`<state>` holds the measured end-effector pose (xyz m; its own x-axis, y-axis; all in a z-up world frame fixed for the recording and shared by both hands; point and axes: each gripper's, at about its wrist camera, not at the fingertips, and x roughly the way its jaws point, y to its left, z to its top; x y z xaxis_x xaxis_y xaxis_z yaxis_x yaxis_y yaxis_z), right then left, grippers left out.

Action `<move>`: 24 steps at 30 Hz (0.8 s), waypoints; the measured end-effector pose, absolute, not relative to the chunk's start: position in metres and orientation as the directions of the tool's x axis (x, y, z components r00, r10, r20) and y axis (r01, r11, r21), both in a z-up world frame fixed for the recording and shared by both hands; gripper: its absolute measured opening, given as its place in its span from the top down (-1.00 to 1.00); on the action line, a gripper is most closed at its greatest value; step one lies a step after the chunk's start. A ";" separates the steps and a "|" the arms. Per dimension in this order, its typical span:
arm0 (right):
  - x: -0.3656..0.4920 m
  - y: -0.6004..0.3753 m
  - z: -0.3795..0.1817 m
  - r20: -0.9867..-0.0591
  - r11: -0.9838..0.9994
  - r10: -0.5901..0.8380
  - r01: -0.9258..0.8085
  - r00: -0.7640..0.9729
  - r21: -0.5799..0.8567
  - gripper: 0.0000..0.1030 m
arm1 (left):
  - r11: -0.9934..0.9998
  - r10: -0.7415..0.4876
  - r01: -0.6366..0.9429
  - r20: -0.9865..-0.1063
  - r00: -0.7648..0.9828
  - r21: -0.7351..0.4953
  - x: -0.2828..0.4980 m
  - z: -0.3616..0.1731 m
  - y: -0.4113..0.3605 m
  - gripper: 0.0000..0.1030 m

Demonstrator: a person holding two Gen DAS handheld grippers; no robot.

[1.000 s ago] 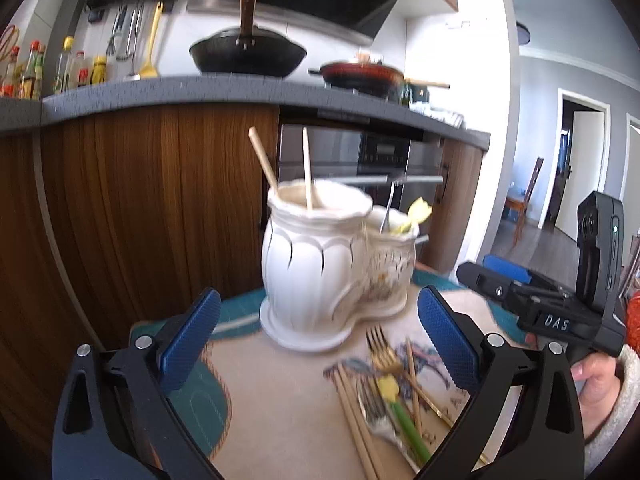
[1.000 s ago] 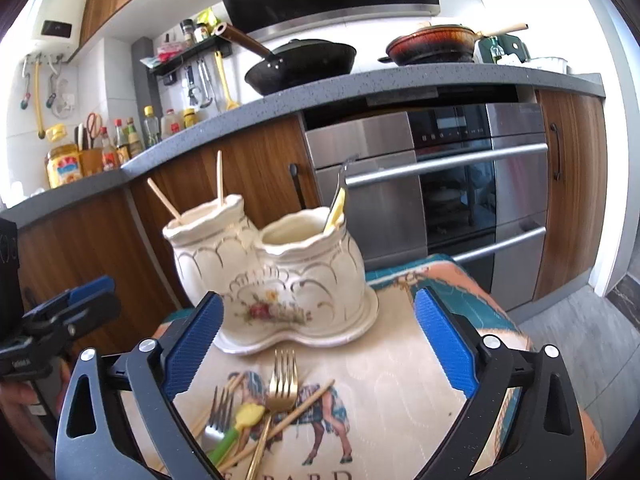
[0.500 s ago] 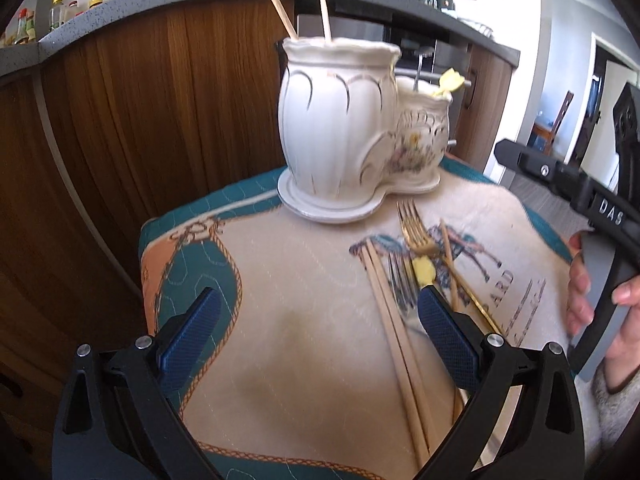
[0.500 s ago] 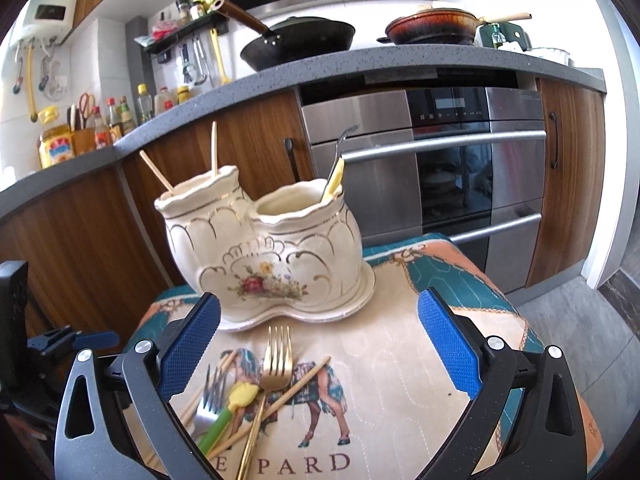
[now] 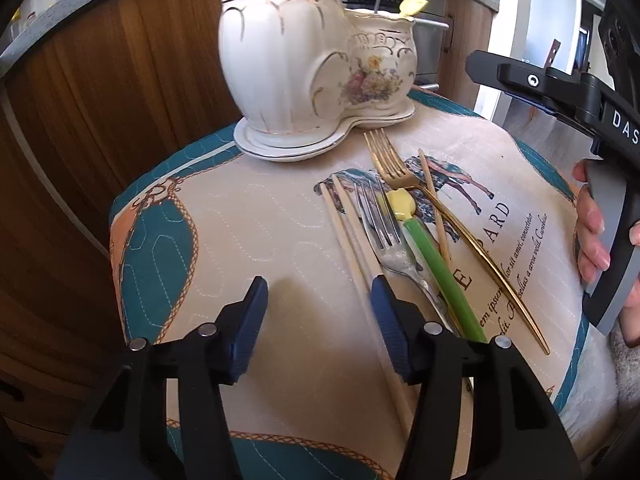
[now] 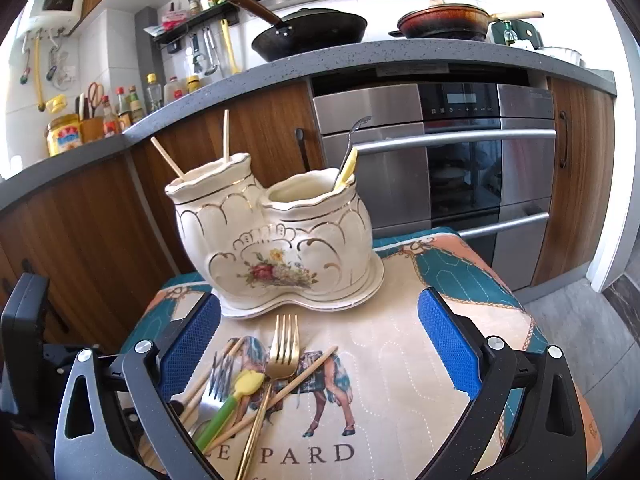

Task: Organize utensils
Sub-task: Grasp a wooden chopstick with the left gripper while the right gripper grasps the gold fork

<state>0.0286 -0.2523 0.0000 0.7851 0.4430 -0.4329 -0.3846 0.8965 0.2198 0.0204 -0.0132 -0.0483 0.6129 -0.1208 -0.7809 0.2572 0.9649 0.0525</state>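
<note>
A white double ceramic holder (image 5: 304, 72) (image 6: 276, 244) stands at the far side of a printed cloth; two chopsticks stick out of one pot, a spoon and a yellow-tipped utensil out of the other. Loose on the cloth lie a gold fork (image 5: 436, 216) (image 6: 280, 364), a silver fork (image 5: 384, 236) (image 6: 216, 384), a green-handled yellow-tipped utensil (image 5: 436, 260) (image 6: 228, 404) and several wooden chopsticks (image 5: 352, 248). My left gripper (image 5: 318, 298) is half open and empty, low over the cloth, its right finger at the chopsticks. My right gripper (image 6: 318, 344) is wide open, empty, above the utensils.
The cloth (image 5: 248, 240) covers a small stool-sized surface with drop-offs on all sides. Wooden cabinets (image 6: 80, 220) and a steel oven (image 6: 460, 160) stand close behind. Pans sit on the counter (image 6: 312, 32).
My left gripper has tilted down, moved toward the loose chopsticks, and its fingers have narrowed. My right gripper has shifted slightly closer to the holder, still wide open.
</note>
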 end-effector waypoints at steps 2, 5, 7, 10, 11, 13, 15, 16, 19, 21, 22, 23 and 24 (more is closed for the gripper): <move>0.028 -0.252 0.000 -0.442 0.899 0.438 -0.381 0.783 0.215 -0.90 | 0.962 -0.122 0.267 -0.785 0.607 0.058 0.021 -0.049 -0.017 0.11; 0.030 -0.247 -0.002 -0.513 0.917 0.393 -0.369 0.763 0.154 -0.90 | 0.960 -0.137 0.279 -0.801 0.583 0.039 0.024 -0.048 -0.017 0.21; 0.031 -0.242 -0.007 -0.581 0.926 0.353 -0.364 0.733 0.104 -0.90 | 0.955 -0.134 0.293 -0.814 0.566 0.046 0.026 -0.046 -0.019 0.49; 0.025 -0.236 -0.013 -0.651 0.902 0.385 -0.416 0.654 0.116 -0.86 | 0.944 -0.130 0.324 -0.825 0.550 0.067 0.027 -0.044 -0.023 0.80; 0.022 -0.233 -0.014 -0.662 0.894 0.391 -0.433 0.639 0.109 -0.85 | 0.942 -0.133 0.329 -0.825 0.549 0.067 0.026 -0.044 -0.024 0.82; 0.014 -0.228 -0.014 -0.671 0.887 0.384 -0.455 0.634 0.077 -0.63 | 0.943 -0.142 0.327 -0.823 0.550 0.056 0.026 -0.044 -0.023 0.85; 0.009 -0.223 -0.017 -0.689 0.881 0.378 -0.470 0.619 0.061 -0.32 | 0.947 -0.149 0.319 -0.818 0.556 0.044 0.024 -0.043 -0.021 0.87; 0.006 -0.220 -0.018 -0.698 0.874 0.383 -0.481 0.605 0.063 -0.19 | 0.949 -0.152 0.312 -0.813 0.563 0.038 0.022 -0.043 -0.019 0.88; 0.001 -0.213 -0.021 -0.721 0.861 0.389 -0.505 0.573 0.063 0.11 | 0.955 -0.171 0.296 -0.794 0.583 0.011 0.015 -0.040 -0.010 0.88; -0.002 -0.208 -0.024 -0.735 0.853 0.396 -0.518 0.550 0.072 0.25 | 0.958 -0.187 0.287 -0.777 0.601 -0.008 0.011 -0.036 -0.004 0.88; -0.003 -0.204 -0.026 -0.743 0.849 0.397 -0.524 0.539 0.073 0.34 | 0.959 -0.194 0.283 -0.768 0.611 -0.017 0.008 -0.034 -0.001 0.89; -0.005 -0.201 -0.027 -0.749 0.846 0.396 -0.528 0.531 0.073 0.37 | 0.959 -0.204 0.281 -0.755 0.623 -0.027 0.005 -0.031 0.002 0.89; -0.005 -0.198 -0.029 -0.757 0.846 0.392 -0.529 0.523 0.072 0.42 | 0.959 -0.212 0.280 -0.745 0.632 -0.036 0.003 -0.028 0.005 0.88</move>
<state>-0.0054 -0.1979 -0.0290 0.5230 0.3915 -0.7571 -0.5290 0.8456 0.0718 0.0029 0.0046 -0.0280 0.6318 -0.2124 -0.7455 0.2801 0.9593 -0.0359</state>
